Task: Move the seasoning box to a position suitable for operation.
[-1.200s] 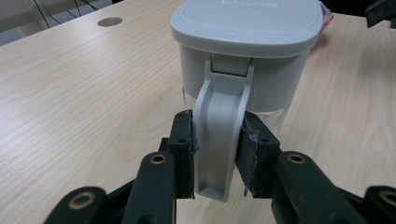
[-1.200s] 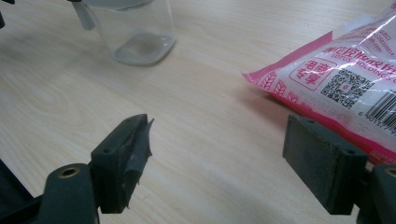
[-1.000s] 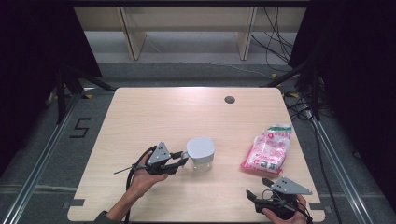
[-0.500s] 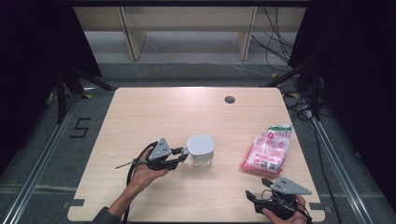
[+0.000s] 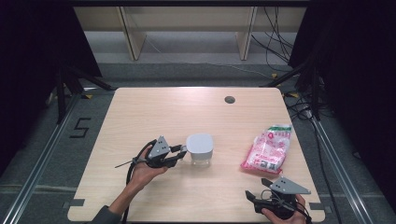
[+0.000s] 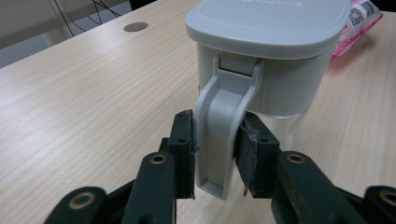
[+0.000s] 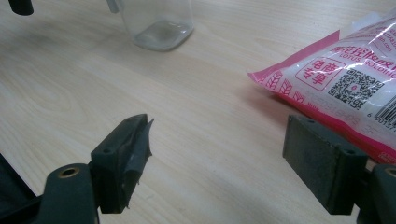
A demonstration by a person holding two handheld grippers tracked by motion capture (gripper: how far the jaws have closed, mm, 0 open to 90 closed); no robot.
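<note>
Wooden table point(image 5: 154, 116) in a dark room, shelving behind it at the far side. Jug point(image 5: 200, 148) with a grey lid and clear body stood near the middle of the table, slightly toward the near edge. Left gripper point(image 5: 180, 150) was at the jug's left side; in the left gripper view its jaws were pressed against both sides of the jug's grey handle point(image 6: 222, 140), so clamped on it. Jug looked upright and resting on the table, not lifted as far as I could tell.

Right gripper point(image 5: 252, 198) sat at the near right corner, jaws spread wide with nothing between them, well apart from the jug. Pink bag point(image 5: 268, 148) lay on the right side, just beyond the right gripper.

Step in hand, as I judged it: securing the jug by its handle. Next move likely called for opening the lid or bringing the bag over, with the free gripper doing that while the left steadied.

Hard to tell: jug contents, looked empty in the right gripper view point(image 7: 156, 21) but its top was cut off. Bag print too small to read.
</note>
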